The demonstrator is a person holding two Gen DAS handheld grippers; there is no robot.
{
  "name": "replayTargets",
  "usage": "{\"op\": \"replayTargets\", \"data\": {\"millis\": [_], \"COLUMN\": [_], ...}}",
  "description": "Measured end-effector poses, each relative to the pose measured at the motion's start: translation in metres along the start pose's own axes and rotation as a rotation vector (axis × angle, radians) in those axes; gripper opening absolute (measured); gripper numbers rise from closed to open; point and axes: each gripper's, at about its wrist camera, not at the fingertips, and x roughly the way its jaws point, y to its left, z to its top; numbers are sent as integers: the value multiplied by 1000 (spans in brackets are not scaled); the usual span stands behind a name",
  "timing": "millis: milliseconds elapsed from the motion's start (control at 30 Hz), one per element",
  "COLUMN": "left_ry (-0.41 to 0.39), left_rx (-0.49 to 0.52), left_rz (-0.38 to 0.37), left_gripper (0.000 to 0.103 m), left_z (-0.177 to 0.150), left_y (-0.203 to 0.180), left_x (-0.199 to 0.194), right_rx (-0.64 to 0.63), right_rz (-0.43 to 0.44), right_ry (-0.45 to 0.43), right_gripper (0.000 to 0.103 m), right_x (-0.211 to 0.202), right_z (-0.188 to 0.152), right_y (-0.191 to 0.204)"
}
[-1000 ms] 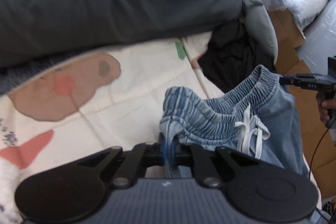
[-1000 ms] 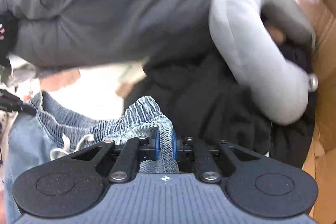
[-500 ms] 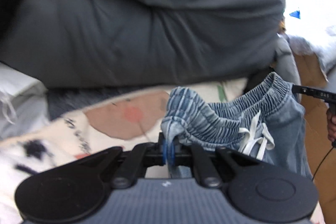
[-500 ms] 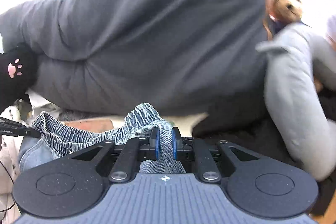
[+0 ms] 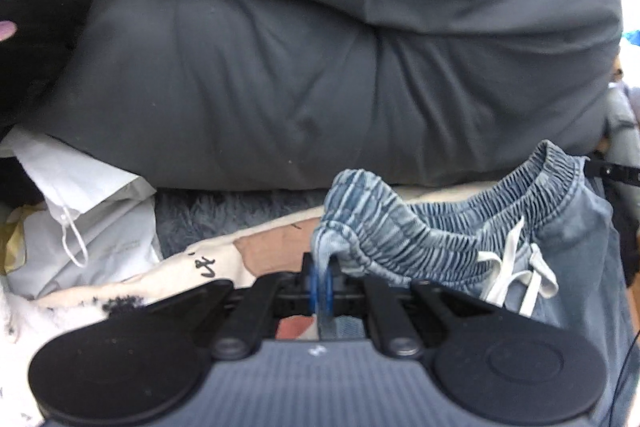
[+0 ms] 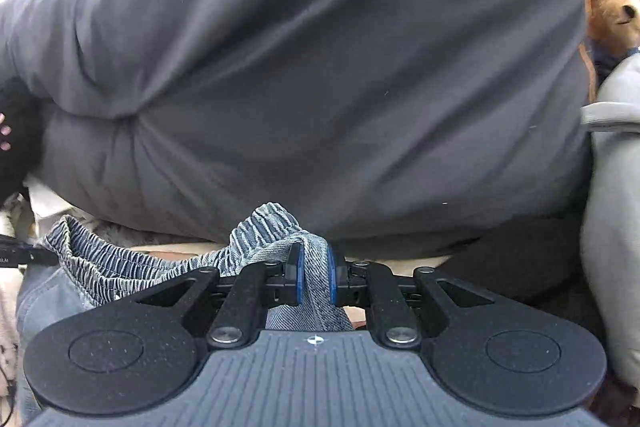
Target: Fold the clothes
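Holding the Waistband at Both Ends

Gripping from either side, the two hand-held grippers carry a pair of light blue denim shorts with a gathered elastic waistband (image 5: 460, 231) between them. The left gripper (image 5: 321, 283) points forward and level, its blue-padded fingers pressed nearly together on a bunched corner of the waistband, which rises in a fold just above the fingertips. The right gripper (image 6: 313, 277) sits in the same level pose, its fingers narrowed onto a thicker fold of the denim at the opposite corner. From the left gripper the waistband stretches off to the right, with a white drawstring bow (image 5: 516, 273) hanging below its edge; the black tip of the right gripper shows at the far right of that view.

Straight ahead of both grippers a large dark grey padded duvet (image 5: 320, 67) fills the view. Below and ahead of the left gripper lies a cream printed sheet (image 5: 224, 267), with a white paper bag (image 5: 88, 219) to its left. Right of the right gripper stands a pale grey cushion (image 6: 612, 227).
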Motion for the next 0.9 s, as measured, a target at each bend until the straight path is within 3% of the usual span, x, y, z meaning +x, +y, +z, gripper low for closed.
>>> {"op": "replayTargets", "data": {"millis": [433, 767, 900], "left_ry": [-30, 95, 123], "left_rx": [-53, -49, -15], "left_rz": [84, 104, 113], "left_gripper": [5, 6, 12], "left_z": [12, 5, -1], "left_y": [26, 33, 34], "left_x": [11, 88, 104], "right_rx": [38, 6, -32], "right_rz": [50, -96, -150], "right_ry": [-41, 70, 111], "right_gripper": [11, 11, 12], "right_x": [30, 83, 100], "right_z": [15, 0, -9], "right_y": [2, -4, -5]}}
